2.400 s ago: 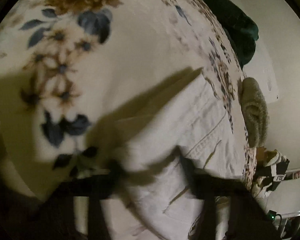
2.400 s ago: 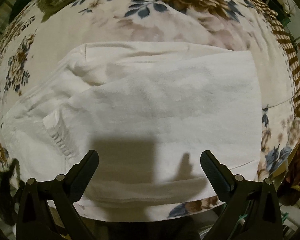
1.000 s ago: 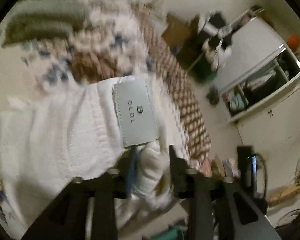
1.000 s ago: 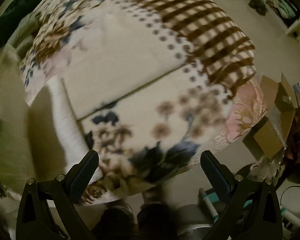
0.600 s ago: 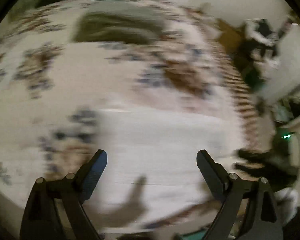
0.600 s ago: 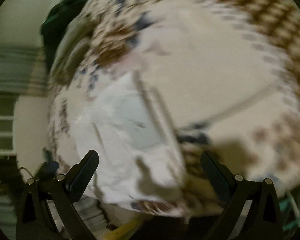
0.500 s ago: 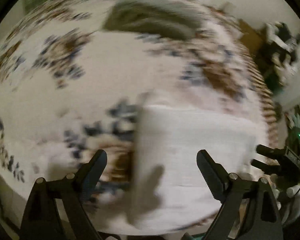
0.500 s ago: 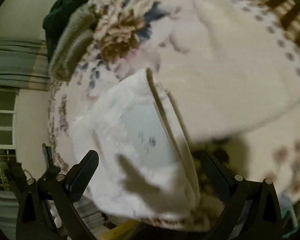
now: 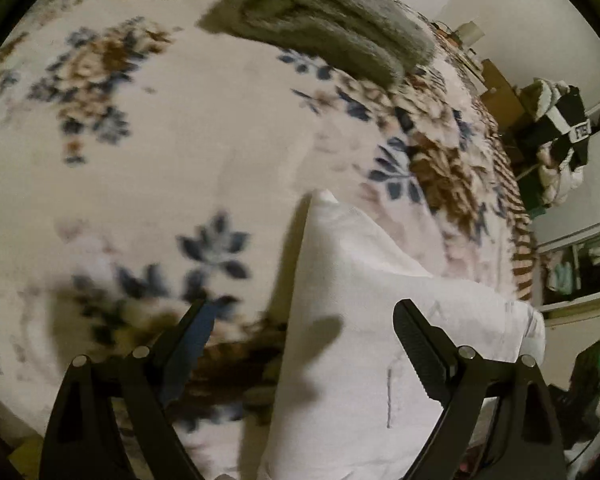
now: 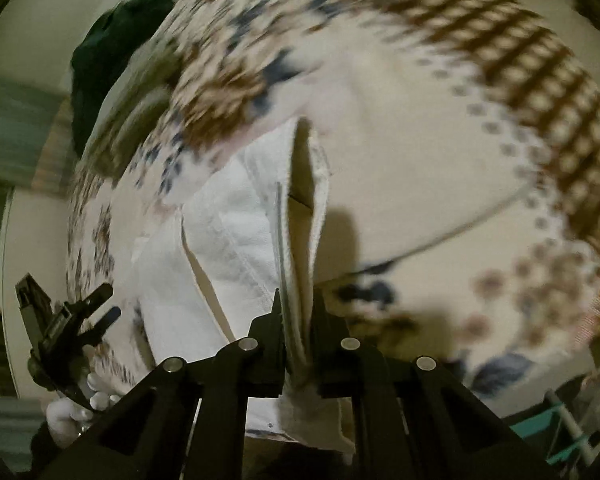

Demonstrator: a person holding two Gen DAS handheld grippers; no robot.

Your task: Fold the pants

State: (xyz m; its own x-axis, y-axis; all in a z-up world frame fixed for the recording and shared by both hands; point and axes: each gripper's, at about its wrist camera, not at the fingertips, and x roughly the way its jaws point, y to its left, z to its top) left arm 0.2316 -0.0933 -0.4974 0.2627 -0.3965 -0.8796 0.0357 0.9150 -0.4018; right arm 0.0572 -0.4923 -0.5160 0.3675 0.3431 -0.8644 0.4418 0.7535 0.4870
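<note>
floral bedspread (image 9: pixel 220 152) | white pants (image 9: pixel 360 320) | right tool (image 10: pixel 296 320) clamps pants edge

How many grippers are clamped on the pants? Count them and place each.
1. The right gripper is shut on the edge of the white pants; the left gripper hangs open above them, holding nothing.

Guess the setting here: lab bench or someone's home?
Most likely a home bedroom: a floral blanket covers the bed, white pants lie on it, and an open wardrobe stands at the right.
</note>
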